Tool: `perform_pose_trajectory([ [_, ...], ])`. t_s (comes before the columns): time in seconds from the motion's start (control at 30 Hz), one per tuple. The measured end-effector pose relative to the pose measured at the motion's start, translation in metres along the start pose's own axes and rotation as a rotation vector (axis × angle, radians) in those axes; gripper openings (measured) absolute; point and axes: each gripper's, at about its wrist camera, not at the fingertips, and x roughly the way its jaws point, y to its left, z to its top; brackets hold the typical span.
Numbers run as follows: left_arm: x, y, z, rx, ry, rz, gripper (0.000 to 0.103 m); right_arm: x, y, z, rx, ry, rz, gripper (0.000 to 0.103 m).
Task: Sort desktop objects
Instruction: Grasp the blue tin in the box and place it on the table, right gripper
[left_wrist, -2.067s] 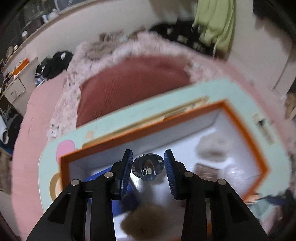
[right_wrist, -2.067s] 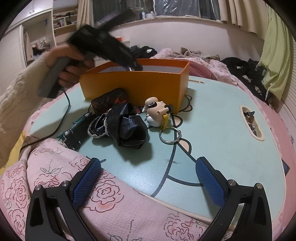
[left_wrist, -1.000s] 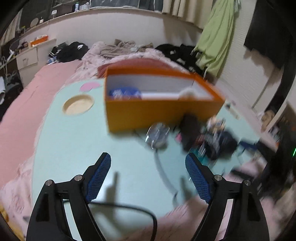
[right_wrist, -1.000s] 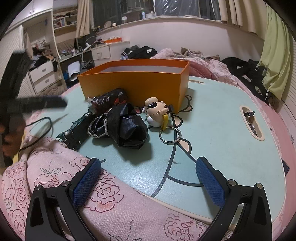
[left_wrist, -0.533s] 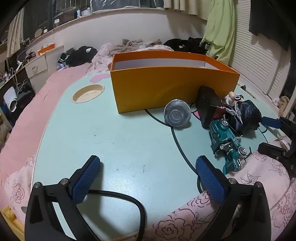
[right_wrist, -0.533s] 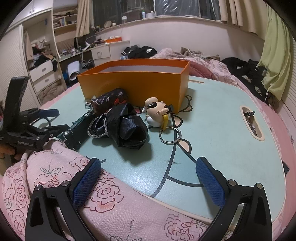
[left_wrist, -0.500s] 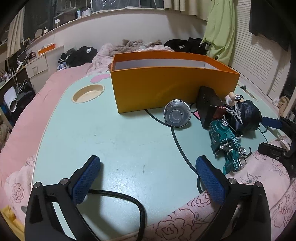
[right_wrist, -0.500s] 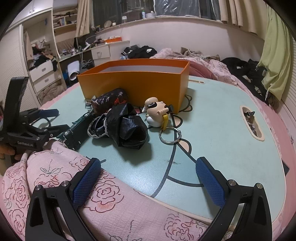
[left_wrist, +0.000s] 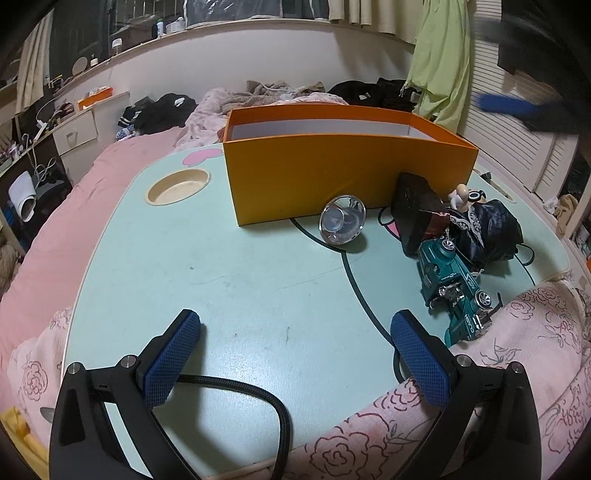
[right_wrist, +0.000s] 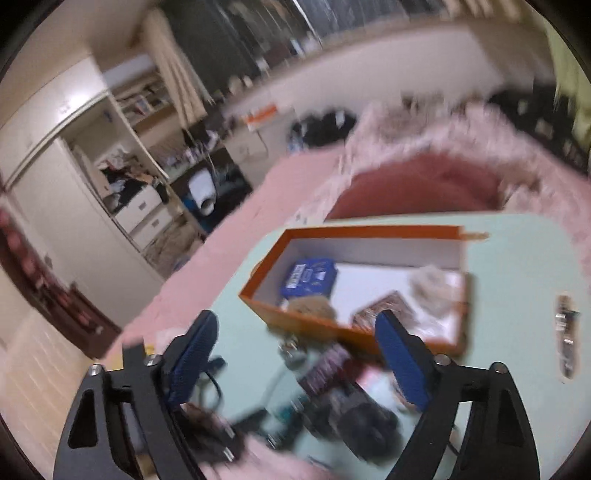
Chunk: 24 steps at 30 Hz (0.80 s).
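Loose things waiting by the orange box (left_wrist: 351, 173) — both hand-held grippers empty

We are holding the left hand-held gripper (left_wrist: 295, 350) low over the surface (left_wrist: 221, 280), jaws spread wide on nothing; the silver dish (left_wrist: 342, 225) is lying at about 12 o'clock from it, and the green toy car (left_wrist: 452, 286) at 2 o'clock, long axis pointing toward us. The right hand-held gripper (right_wrist: 295, 354) is blurring above, wide open and empty — the left looks nearer the dish.
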Motion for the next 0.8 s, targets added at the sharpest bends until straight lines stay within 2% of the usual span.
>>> perform_pose_trajectory([
  [0.1,-0.001,-0.001,-0.001,-0.002,-0.004,0.001,0.103,0.071,0.002,0.031,0.051,0.172,-0.069,0.086],
  [0.17,-0.001,-0.001,-0.001,-0.004,-0.007,0.000,0.103,0.104,0.002,0.040,0.060,0.240,-0.101,0.086],
  [0.33,-0.002,0.000,-0.003,-0.007,-0.013,0.000,0.103,0.174,0.012,0.046,0.023,0.387,-0.253,0.086],
  [0.4,-0.003,-0.001,-0.004,-0.007,-0.016,-0.001,0.103,0.185,0.013,0.048,0.009,0.413,-0.267,0.086],
  [0.47,-0.003,-0.001,-0.005,-0.007,-0.019,-0.001,0.103,0.199,0.019,0.043,-0.052,0.433,-0.353,0.086],
  [0.53,-0.003,-0.001,-0.005,-0.011,-0.017,-0.004,0.103,0.199,0.023,0.041,-0.090,0.433,-0.381,0.082],
  [0.57,-0.005,-0.001,-0.005,-0.013,-0.019,-0.006,0.103,0.197,0.020,0.041,-0.084,0.437,-0.377,0.079],
  [0.6,-0.005,0.001,-0.005,-0.013,-0.019,-0.007,0.103,0.197,0.020,0.039,-0.094,0.442,-0.390,0.067],
  [0.63,-0.005,0.001,-0.005,-0.013,-0.020,-0.005,0.103,0.195,0.023,0.036,-0.152,0.425,-0.461,0.066],
  [0.8,-0.007,0.000,-0.006,-0.009,-0.025,-0.003,0.103,0.178,0.013,0.035,-0.122,0.361,-0.429,0.066],
])
